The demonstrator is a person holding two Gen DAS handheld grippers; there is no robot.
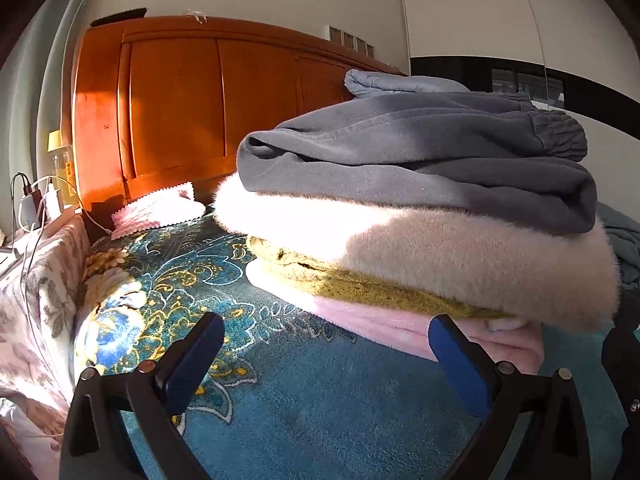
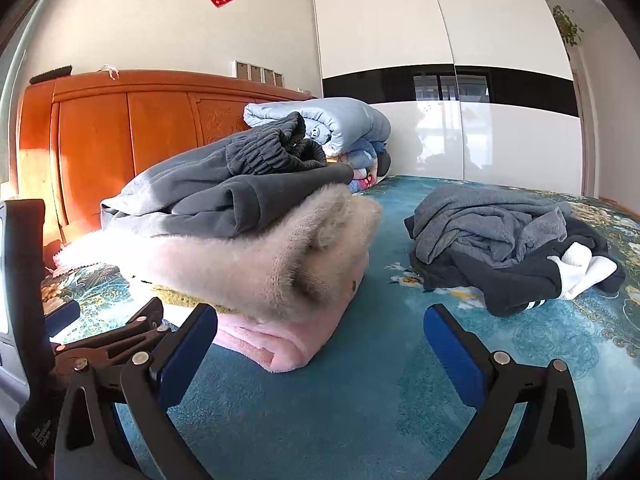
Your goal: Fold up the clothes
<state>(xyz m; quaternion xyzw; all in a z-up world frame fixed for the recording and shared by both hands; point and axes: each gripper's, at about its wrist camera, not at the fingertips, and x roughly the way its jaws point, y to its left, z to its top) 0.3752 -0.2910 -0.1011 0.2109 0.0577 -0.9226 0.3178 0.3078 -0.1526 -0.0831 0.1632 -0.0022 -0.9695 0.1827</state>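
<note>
Teal plush bedspread with a floral pattern [image 2: 320, 408] carries a stack of folded garments [image 2: 256, 240], set toward the orange wooden headboard [image 1: 176, 112], presumably to keep finished work apart from the rest. From the top: a dark grey sweatshirt-type garment [image 1: 420, 160], a beige fluffy fleece [image 1: 460, 264], an olive knit layer [image 1: 360, 284], and a pink plush item [image 2: 276, 340]. Edges are roughly aligned; the grey top layer sits rumpled. An unfolded heap of grey and black clothing [image 2: 512, 244] lies well apart, to the right. Left gripper [image 1: 326, 354] and right gripper [image 2: 320, 344] both hover low beside the stack, fingers spread, holding nothing.
</note>
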